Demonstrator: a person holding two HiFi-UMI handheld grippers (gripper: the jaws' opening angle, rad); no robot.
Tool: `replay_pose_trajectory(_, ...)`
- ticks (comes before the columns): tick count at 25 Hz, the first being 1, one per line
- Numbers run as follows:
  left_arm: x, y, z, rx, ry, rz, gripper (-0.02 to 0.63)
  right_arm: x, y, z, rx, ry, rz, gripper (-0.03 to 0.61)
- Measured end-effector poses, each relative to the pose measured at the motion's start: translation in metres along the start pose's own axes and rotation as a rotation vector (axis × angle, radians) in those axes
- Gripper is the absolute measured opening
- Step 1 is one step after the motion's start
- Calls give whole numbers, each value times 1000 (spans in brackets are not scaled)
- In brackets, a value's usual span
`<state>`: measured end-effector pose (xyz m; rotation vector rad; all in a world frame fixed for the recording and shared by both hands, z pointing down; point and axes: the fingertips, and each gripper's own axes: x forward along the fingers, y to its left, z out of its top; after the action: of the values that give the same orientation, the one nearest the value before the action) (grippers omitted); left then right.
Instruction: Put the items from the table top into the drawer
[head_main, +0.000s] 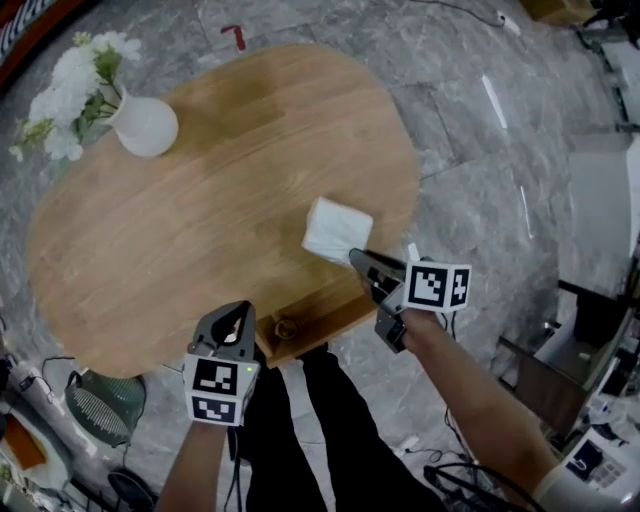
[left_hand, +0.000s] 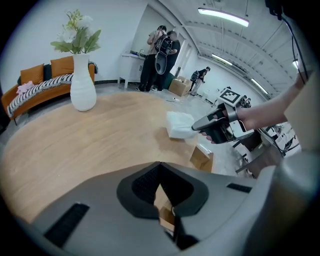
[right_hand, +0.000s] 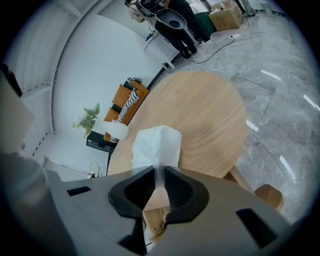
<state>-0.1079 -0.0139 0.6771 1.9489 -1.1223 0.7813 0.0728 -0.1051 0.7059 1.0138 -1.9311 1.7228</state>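
Our right gripper (head_main: 356, 256) has its jaws pinched on the white tissue (head_main: 335, 229) near the table (head_main: 180, 230) edge. Our left gripper (head_main: 236, 312) is closed on nothing.

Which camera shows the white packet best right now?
The head view: the white packet shows almost whole from above, over the table near its edge, pinched by the right gripper. The right gripper view shows it close, its thin edge between the fingers. The left gripper view shows it small, side-on.
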Motion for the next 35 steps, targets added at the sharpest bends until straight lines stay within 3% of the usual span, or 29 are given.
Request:
replay_pose_trajectory(6, 6, -20, -16, 25, 22, -31, 2, -24, -7, -37, -15, 21, 48, 72)
replay_pose_trajectory(16, 19, -53, -39, 77, 67, -94, 0, -52, -19, -98, -198, 143, 83, 74)
replay_pose_trajectory(23, 28, -62, -46, 98, 84, -105, 0, -53, -31, -128, -270, 219, 90, 74)
replay_pose_trajectory(35, 36, -76, -58, 80, 94, -97, 0, -48, -71, -137, -427, 363, -15, 77)
